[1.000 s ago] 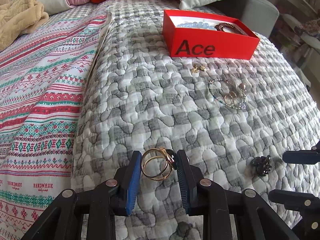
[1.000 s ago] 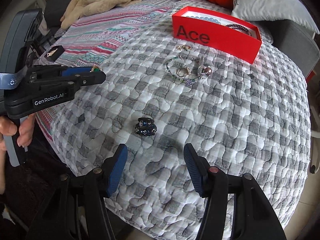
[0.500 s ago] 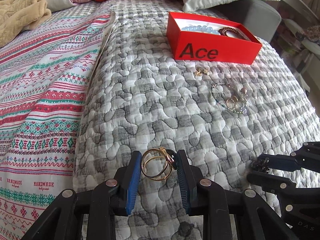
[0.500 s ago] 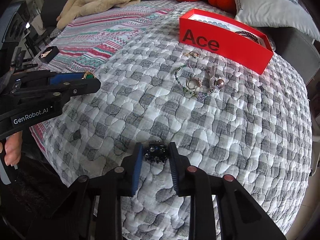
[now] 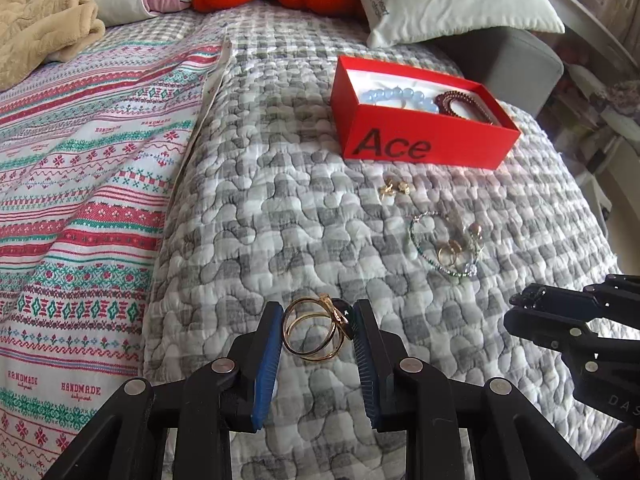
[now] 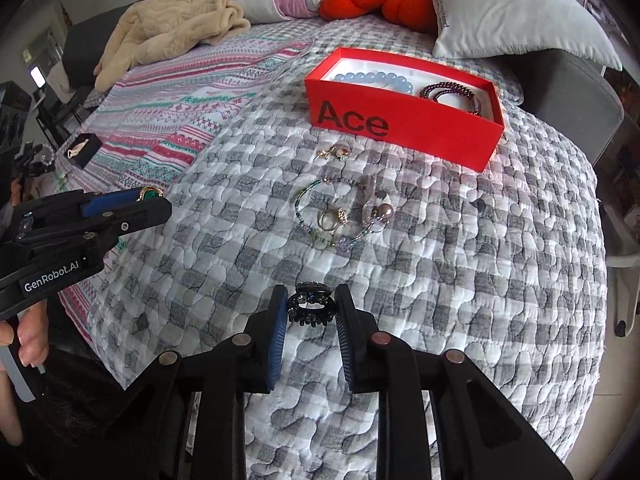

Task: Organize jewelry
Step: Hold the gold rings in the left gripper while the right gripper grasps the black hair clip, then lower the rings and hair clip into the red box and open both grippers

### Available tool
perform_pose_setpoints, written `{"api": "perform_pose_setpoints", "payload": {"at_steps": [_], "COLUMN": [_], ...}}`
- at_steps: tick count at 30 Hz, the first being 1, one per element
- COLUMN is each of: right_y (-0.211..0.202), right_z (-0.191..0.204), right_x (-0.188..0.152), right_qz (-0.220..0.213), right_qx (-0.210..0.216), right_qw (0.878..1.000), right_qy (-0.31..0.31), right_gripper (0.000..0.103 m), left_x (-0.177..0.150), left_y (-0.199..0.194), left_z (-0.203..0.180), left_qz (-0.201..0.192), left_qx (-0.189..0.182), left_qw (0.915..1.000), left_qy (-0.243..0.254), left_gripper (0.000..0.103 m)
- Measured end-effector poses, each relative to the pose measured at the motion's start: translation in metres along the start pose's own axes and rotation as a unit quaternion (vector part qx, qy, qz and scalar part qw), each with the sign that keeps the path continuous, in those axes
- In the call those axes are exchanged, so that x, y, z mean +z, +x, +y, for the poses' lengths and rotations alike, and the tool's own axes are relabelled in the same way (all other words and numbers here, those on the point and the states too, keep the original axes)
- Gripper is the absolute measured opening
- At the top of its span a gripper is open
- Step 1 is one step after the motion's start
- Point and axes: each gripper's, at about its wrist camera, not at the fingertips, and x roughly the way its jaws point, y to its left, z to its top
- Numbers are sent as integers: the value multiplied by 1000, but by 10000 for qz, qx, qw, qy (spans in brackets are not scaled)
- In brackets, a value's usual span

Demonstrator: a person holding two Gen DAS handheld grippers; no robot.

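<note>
1. Left wrist view: a puffy grey-checked quilt (image 5: 280,208) covers the bed, beside a striped woven blanket (image 5: 80,168).
2. The left gripper (image 5: 318,334) is clenched on a thin gold ring (image 5: 314,334), its ribbed blue pads pressing the double wire band.
3. A red cardboard box (image 5: 420,140) beyond holds round pale-blue beads (image 5: 394,98) and a dark red bracelet (image 5: 460,104).
4. Right wrist view: on the same quilt, the right gripper (image 6: 310,316) grips a small dark toothed hair clip (image 6: 309,309) just above the fabric.
5. A thin beaded chain (image 6: 308,216) loops around a ring between clip and box; small gold earrings (image 6: 334,153) lie nearer the box.
</note>
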Motion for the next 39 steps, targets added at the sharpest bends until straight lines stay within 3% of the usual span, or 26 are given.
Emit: {"api": "perform_pose_setpoints", "payload": {"at_steps": [18,26,31,39], "right_y": [-12,-7,-3,10], "right_z": [-81,-112,-120,-124], "right_x": [56,83,95,108], "right_qz": [-655,-1083,-1269,-1324], "right_qx": [-168,-159,-73,0], "right_qw": [9940,9867,9838,9840], "right_qy": [864,1200,1260,1191], "right_gripper": [25,25,25,25], "left_x": [60,90,105,119], "left_y": [15,39,54,80], "left_z": [-17,-32,-41,-49], "left_qz": [-550,-909,-1092,-1075], "left_qx": [-289,-217,-332,-244], "left_qw": [9977,9953,9934,9939], "left_qy": [-274,-264,-153,-16], "left_gripper": [28,28,28,29]}}
